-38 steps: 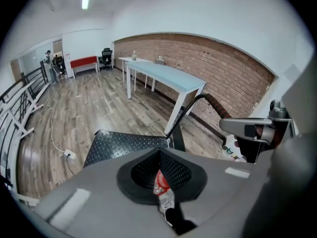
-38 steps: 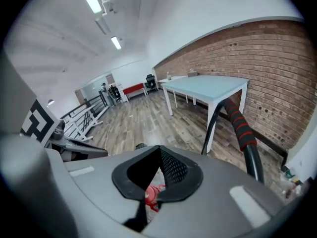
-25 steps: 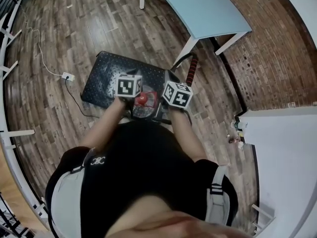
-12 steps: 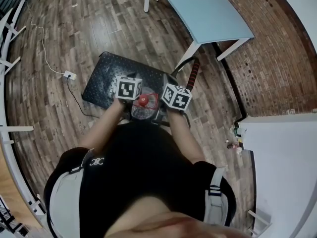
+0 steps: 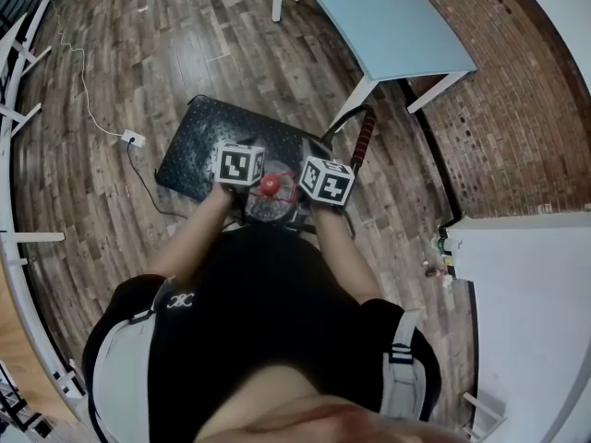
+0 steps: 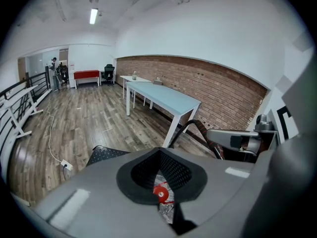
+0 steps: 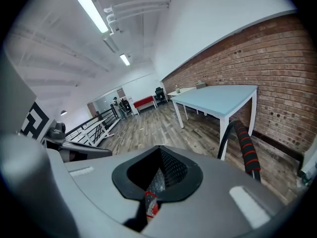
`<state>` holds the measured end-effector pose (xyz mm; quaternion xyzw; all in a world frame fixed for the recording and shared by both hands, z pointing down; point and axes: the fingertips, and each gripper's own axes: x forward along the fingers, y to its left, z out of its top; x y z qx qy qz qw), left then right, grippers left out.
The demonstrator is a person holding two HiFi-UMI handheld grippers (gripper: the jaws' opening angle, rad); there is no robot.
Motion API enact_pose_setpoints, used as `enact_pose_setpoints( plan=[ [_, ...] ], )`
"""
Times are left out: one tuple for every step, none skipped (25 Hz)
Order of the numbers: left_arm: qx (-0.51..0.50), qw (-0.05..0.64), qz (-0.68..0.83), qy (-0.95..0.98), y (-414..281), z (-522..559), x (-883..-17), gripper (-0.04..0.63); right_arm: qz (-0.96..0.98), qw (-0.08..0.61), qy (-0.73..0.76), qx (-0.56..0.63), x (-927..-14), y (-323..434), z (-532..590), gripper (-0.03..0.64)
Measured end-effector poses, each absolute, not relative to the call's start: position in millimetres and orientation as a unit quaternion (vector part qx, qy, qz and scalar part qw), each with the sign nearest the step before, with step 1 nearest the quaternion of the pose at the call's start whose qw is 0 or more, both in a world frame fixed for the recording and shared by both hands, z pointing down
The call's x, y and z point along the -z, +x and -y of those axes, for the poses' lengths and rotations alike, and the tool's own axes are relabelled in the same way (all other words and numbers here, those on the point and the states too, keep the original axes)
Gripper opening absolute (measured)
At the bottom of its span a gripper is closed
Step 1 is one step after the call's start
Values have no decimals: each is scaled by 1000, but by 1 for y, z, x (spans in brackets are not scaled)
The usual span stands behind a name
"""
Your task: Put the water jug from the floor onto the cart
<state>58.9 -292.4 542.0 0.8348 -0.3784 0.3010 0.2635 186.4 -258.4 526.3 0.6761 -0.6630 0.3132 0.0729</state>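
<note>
A clear water jug [image 5: 268, 207] with a red cap [image 5: 269, 185] sits between my two grippers, over the near end of the black cart [image 5: 196, 138], beside its handle [image 5: 361, 140]. Whether the jug rests on the deck I cannot tell. My left gripper [image 5: 249, 186] is shut at the jug's left side, and the red cap [image 6: 160, 194] shows just past its closed jaws [image 6: 163, 181]. My right gripper [image 5: 305, 192] is shut at the jug's right side, where clear plastic and a red label [image 7: 151, 206] lie beyond its jaws [image 7: 157, 182]. The marker cubes hide both sets of fingertips in the head view.
A light blue table [image 5: 383, 17] stands beyond the cart along a brick wall [image 5: 503, 109]. A power strip [image 5: 129, 139] with a white cable lies on the wood floor left of the cart. White railing [image 5: 14, 201] runs down the left side, and a white surface [image 5: 531, 284] stands at the right.
</note>
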Motion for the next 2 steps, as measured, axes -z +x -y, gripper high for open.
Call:
enact_pose_setpoints(
  plan=[
    [-302, 265, 378, 834, 58, 292, -543, 2, 663, 74, 676, -314, -527, 186, 258, 12],
    [-303, 267, 377, 833, 58, 291, -544, 2, 662, 74, 676, -315, -528, 186, 257, 12]
  ],
)
